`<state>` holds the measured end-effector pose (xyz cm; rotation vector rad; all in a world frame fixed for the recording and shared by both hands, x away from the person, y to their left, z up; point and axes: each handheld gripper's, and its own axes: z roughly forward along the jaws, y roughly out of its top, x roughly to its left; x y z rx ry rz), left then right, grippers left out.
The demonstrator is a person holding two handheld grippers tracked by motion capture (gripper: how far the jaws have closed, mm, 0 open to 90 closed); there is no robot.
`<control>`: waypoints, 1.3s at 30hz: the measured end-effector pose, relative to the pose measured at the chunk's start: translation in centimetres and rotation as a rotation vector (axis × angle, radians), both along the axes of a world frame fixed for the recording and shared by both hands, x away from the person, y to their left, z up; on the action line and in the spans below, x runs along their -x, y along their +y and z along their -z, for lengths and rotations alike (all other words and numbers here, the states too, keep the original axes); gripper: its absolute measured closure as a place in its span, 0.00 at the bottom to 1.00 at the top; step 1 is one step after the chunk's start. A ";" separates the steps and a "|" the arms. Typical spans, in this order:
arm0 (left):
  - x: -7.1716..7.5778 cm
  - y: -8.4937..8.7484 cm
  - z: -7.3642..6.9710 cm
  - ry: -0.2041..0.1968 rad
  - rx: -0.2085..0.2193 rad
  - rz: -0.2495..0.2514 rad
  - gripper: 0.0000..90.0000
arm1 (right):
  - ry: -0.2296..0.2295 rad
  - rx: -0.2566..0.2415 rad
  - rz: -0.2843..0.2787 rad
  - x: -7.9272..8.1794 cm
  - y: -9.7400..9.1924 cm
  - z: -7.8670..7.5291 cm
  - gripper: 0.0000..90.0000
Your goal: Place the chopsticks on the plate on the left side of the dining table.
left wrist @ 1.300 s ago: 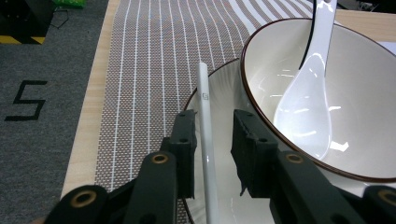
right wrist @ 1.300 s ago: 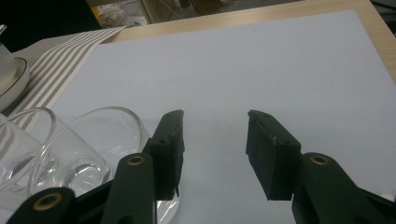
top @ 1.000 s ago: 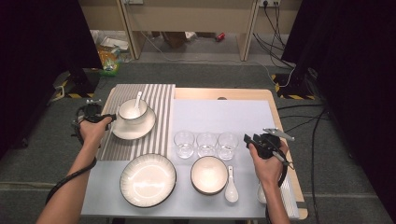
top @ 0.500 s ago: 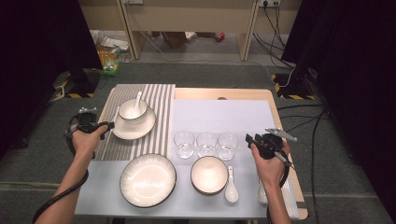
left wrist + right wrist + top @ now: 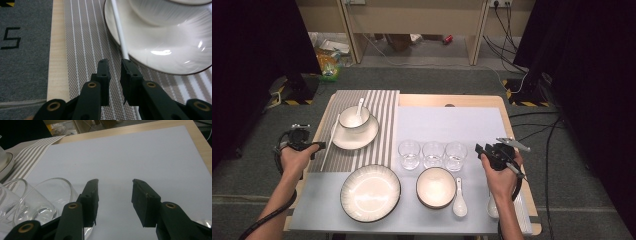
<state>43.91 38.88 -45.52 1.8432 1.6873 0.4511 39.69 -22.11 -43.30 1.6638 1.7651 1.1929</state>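
Left gripper view, item 1: left gripper [image 5: 113, 61], jaws narrow with a slim gap and just been closing; nothing sits between them. The white chopstick [image 5: 120, 32] slips under the right-hand jaw rather than into the gap

Item 2: white chopstick, lying flat on the striped placemat [image 5: 82, 37], its far part touching the rim of the plate [image 5: 162, 57]. Judged light, stiff, thin and smooth, so likely to roll or skid out of the pads. Best taken across its width near the close end, clear of the plate

Item 3: plate carrying 1 bowl [image 5: 162, 12]; both look like glazed ceramic, judged fragile and best left unknocked

Right gripper view, item 4: right gripper [image 5: 115, 181], jaws wide and empty over the pale mat [image 5: 150, 157], with 1 glass [image 5: 42, 200] just beside its left jaw
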 end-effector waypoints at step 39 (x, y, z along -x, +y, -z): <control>0.7 -7.6 0.1 0.066 -0.054 0.189 0.91 | -0.002 -0.002 0.002 0.2 -0.2 -0.1 0.63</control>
